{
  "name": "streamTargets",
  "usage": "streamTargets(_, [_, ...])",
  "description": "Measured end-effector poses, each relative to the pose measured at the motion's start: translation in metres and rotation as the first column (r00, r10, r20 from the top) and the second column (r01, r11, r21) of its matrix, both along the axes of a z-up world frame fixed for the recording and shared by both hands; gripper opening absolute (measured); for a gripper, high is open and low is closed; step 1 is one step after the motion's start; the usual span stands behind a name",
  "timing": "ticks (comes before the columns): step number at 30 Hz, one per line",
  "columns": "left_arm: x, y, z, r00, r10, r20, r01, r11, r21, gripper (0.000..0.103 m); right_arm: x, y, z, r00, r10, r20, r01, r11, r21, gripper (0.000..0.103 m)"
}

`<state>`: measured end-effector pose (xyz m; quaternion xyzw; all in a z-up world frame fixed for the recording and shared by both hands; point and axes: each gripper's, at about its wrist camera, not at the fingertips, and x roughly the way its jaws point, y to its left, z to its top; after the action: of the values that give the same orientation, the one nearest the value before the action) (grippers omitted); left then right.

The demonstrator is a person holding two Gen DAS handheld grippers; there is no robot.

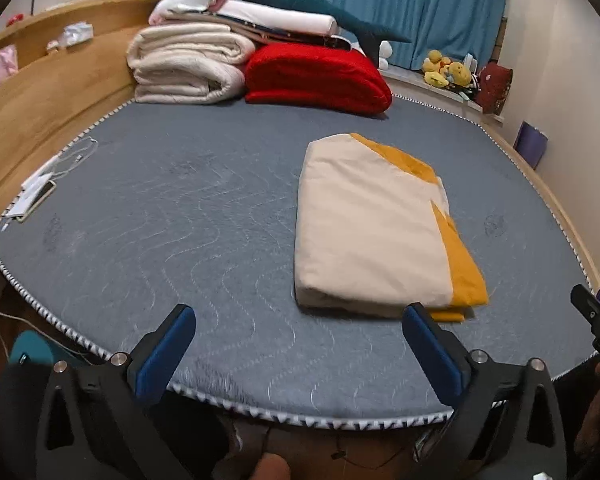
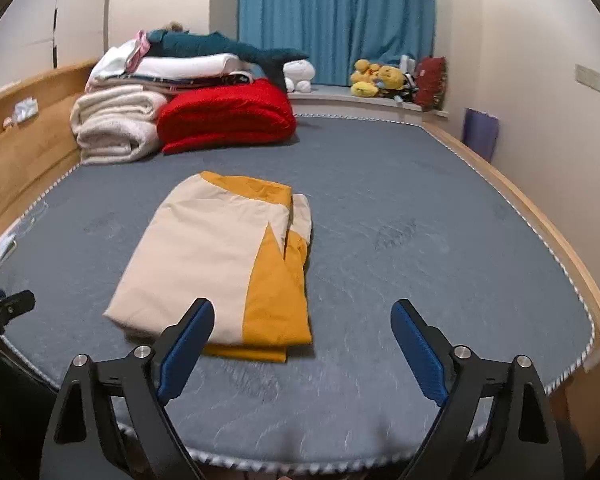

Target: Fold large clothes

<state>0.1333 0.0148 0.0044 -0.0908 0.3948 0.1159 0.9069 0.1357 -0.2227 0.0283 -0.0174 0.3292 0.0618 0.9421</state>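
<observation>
Folded cream-and-mustard garment (image 2: 216, 264) lies flat mid-mattress (image 2: 420, 240), long axis running away from us. Our right gripper (image 2: 302, 332) hangs nearest, jaws wide apart, nothing between; garment's near edge just ahead, slightly left. Left gripper (image 1: 300, 336) also spread wide, empty, garment ahead to right (both clear of cloth). We judge fold finished.

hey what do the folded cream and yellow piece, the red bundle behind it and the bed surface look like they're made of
Folded cream and mustard-yellow cloth: looks like smooth woven fabric, matte, with crisp flat folds, possibly cotton.
Folded red blanket: seems fuzzy fleece or plush; its surface is nappy and its edges bulge softly.
Grey-blue mattress top: looks like quilted textile, with wavy stitch lines and a striped piped edge.
</observation>
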Motion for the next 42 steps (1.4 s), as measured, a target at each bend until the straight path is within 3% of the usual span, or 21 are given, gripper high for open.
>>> streamTargets(3, [-0.003,-0.016,-0.02,0.998,-0.042,-0.055,0.042,0.999,0.006,0.103,-0.015,0.0,-0.006,0.999,-0.008,-0.045,0.009,1.0,0.022,0.092])
streamTargets(6, [0.011,-0.015,-0.032,0.994,-0.046,-0.099,0.041,0.998,-0.049,0.103,-0.018,0.01,-0.018,0.997,0.036,-0.069,-0.035,0.999,0.011,0.092])
streamTargets(12, [0.024,-0.035,-0.03,0.993,-0.098,-0.064,0.099,0.995,0.008,0.103,-0.005,0.022,-0.038,0.995,0.033,-0.095,-0.033,0.999,0.006,0.092])
streamTargets(27, [0.023,-0.039,-0.027,0.993,-0.114,-0.037,0.113,0.993,-0.029,0.103,-0.007,0.046,-0.046,0.995,0.08,-0.065,-0.081,0.997,-0.002,0.095])
streamTargets(42, [0.019,-0.045,-0.023,0.991,-0.135,-0.024,0.135,0.991,-0.01,0.103,-0.003,0.044,-0.048,0.995,0.071,-0.069,-0.071,0.997,0.003,0.095])
